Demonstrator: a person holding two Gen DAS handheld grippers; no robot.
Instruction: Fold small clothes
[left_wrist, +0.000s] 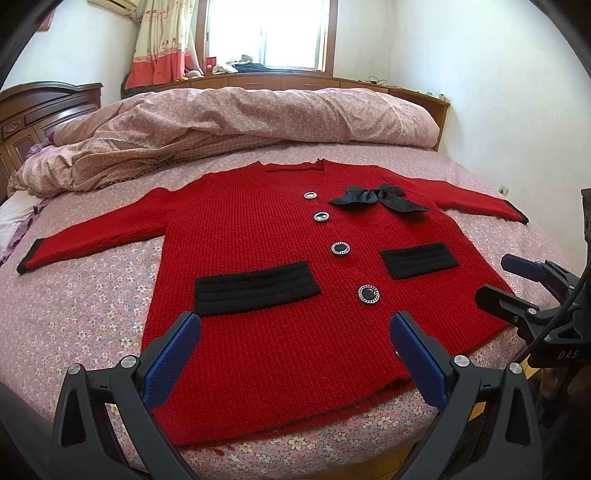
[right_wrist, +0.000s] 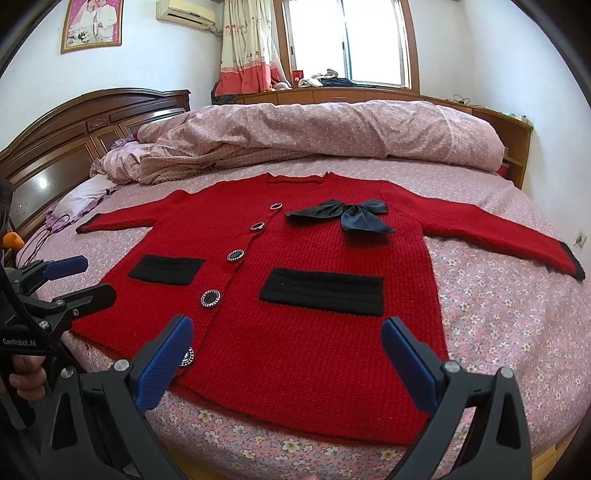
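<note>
Lying flat and face up on the bed (left_wrist: 92, 314), the cardigan (left_wrist: 280, 332) fills the middle of the left wrist view, sleeves spread toward 9 and 3 o'clock. The left gripper (left_wrist: 295, 332) hangs over its hem, jaws wide apart and empty. The right gripper (left_wrist: 506, 282) shows at 3 o'clock, jaws parted.

In the right wrist view, the right gripper (right_wrist: 288, 336) gapes empty above the hem; the bow (right_wrist: 351, 218) sits toward 12 o'clock.

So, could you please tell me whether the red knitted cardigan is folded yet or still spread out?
Spread out: the red knitted cardigan lies flat, front up, on the floral bedsheet, both sleeves extended sideways.
</note>
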